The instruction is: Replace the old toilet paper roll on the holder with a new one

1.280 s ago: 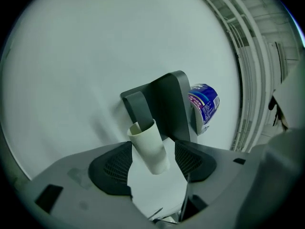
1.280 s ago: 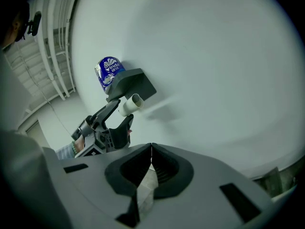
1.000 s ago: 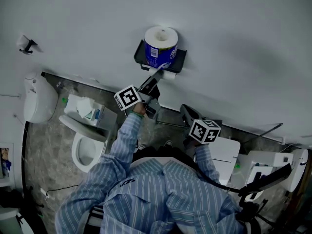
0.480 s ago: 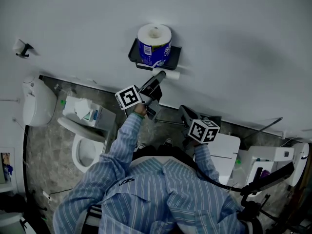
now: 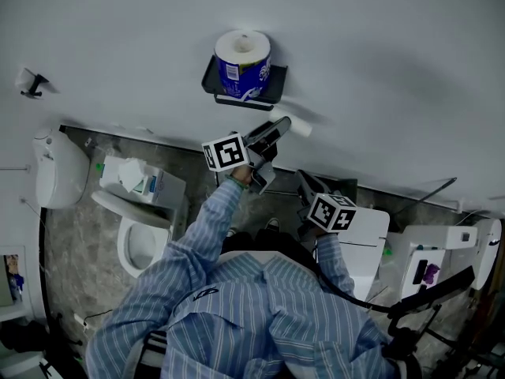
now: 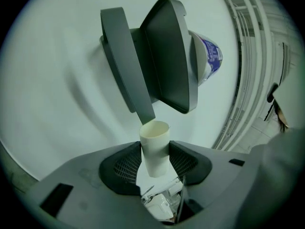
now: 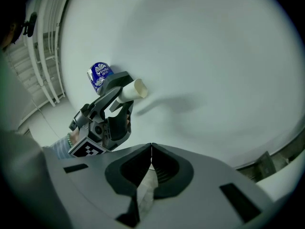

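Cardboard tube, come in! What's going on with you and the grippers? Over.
Left gripper jaws just closed on cardboard tube, off the holder. Right gripper shut, idle. Wrapped toilet paper roll sits atop holder. Nothing blocking.

The toilet paper roll (image 5: 242, 54) stands on the wall holder (image 5: 274, 82), the cardboard tube (image 5: 298, 125) lies below and right of it, apart, and 1 box (image 5: 146, 181), apparently tissues, sits behind the toilet (image 5: 134, 243) at lower left.

White paper roll in blue printed wrapper (image 5: 239, 68). Dark grey plastic wall holder (image 5: 276, 84). Pale cream cardboard tube (image 6: 155, 144). Grey left tongs (image 5: 278, 127), black-and-white square-marker cube. Blue-and-white striped shirt sleeve (image 5: 207, 231). Mottled grey-brown stone floor (image 5: 79, 235).
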